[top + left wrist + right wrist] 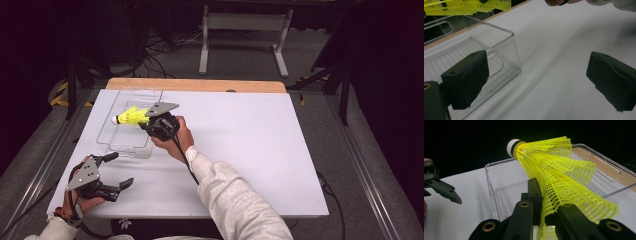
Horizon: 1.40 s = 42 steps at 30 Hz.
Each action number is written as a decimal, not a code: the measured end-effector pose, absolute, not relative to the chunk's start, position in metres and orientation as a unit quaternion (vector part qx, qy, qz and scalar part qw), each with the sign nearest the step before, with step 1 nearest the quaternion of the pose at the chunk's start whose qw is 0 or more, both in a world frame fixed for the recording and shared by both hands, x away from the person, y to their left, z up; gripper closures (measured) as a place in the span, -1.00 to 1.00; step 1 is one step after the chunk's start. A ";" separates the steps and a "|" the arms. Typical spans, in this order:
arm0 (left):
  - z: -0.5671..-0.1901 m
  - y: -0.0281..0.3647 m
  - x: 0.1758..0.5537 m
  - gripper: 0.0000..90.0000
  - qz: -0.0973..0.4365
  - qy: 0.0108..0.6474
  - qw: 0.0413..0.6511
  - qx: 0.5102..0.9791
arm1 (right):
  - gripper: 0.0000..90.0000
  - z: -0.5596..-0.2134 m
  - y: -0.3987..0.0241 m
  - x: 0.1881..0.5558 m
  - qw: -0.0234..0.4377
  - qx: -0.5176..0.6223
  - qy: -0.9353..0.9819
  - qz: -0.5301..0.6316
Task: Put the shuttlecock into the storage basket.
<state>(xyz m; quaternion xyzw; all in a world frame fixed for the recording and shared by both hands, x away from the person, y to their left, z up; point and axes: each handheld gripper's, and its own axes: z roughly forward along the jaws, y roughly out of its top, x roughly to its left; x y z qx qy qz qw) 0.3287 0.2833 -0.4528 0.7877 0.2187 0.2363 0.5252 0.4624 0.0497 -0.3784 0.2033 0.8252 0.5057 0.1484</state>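
Note:
A yellow mesh shuttlecock (131,117) with a white cork tip is pinched by its skirt in my right gripper (146,121), which is shut on it. It hangs over the clear plastic bin (113,145), cork pointing left. In the right gripper view the shuttlecock (559,175) fans out from between the jaws above the bin (491,180). My left gripper (120,171) rests open near the table's front left corner, nothing between its jaws. In the left gripper view the bin (509,45) stands just beyond the left pad (466,77), and the shuttlecock's skirt (469,7) shows at the top.
The white table (250,140) has a wooden strip (195,85) along its far edge. A person's sleeve (235,200) crosses the front middle. Metal frame legs (245,35) and cables lie on the floor beyond the table.

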 end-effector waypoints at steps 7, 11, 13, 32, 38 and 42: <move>-0.453 0.287 0.324 -0.88 0.239 0.223 0.525 0.786 | 0.94 -0.379 0.061 0.462 0.142 0.194 0.829 0.505; -0.453 0.289 0.322 -0.88 0.242 0.227 0.523 0.785 | 0.94 -0.379 0.067 0.463 0.138 0.193 0.827 0.509; -0.453 0.290 0.322 -0.88 0.242 0.230 0.522 0.785 | 0.94 -0.380 0.071 0.462 0.137 0.191 0.828 0.510; -0.454 0.291 0.320 -0.88 0.241 0.229 0.523 0.785 | 0.94 -0.392 0.088 0.466 0.116 0.189 0.833 0.507; -0.454 0.290 0.321 -0.88 0.240 0.228 0.522 0.786 | 0.94 -0.398 0.089 0.466 0.112 0.188 0.839 0.499; -0.454 0.290 0.321 -0.88 0.239 0.227 0.520 0.788 | 0.94 -0.402 0.087 0.466 0.111 0.188 0.842 0.493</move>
